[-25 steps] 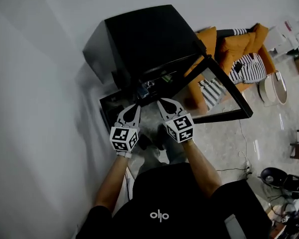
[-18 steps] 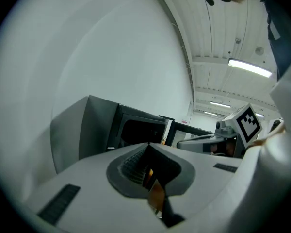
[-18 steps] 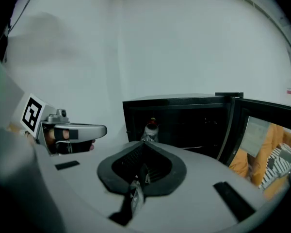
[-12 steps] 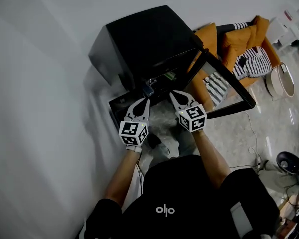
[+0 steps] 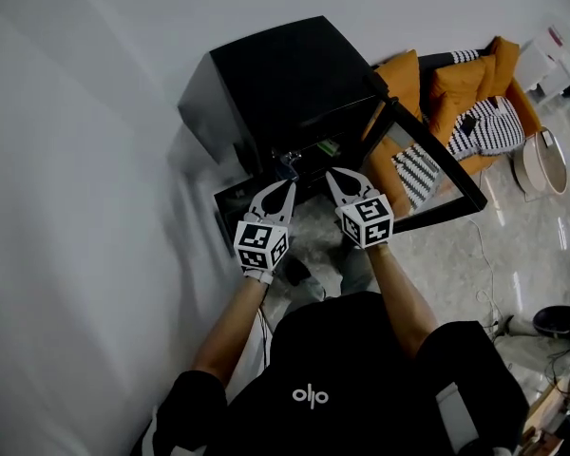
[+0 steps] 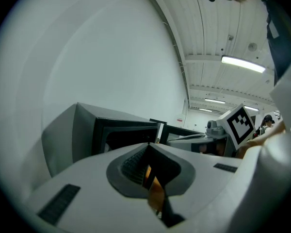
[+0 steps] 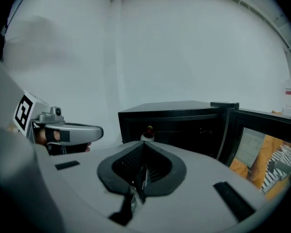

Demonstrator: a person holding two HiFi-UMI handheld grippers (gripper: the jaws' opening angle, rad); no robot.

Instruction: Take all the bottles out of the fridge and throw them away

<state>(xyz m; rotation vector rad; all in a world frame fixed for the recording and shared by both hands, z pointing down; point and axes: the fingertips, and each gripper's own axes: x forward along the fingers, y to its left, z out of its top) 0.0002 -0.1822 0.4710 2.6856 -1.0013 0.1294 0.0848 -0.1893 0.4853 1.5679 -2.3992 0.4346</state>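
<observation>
Head view only: the whole black fridge [image 5: 285,74] from above, its door [image 5: 437,174] swung wide to the right of your fingers, and an orange sofa [image 5: 446,93] beyond the door. Right gripper view only: one bottle [image 7: 149,130] inside the fridge, just past that gripper's fingertips. Left gripper view: the fridge opening ahead of its tips, no bottle discernible. Left gripper [image 5: 283,186]: fingers clenched tip to tip, nothing between them. Right gripper [image 5: 334,173]: fingers also clenched, holding nothing and clear of the bottle. Both sets of tips sit at the fridge mouth, side by side. Bottle: only a pale neck and red cap show; the gripper hides its body.
</observation>
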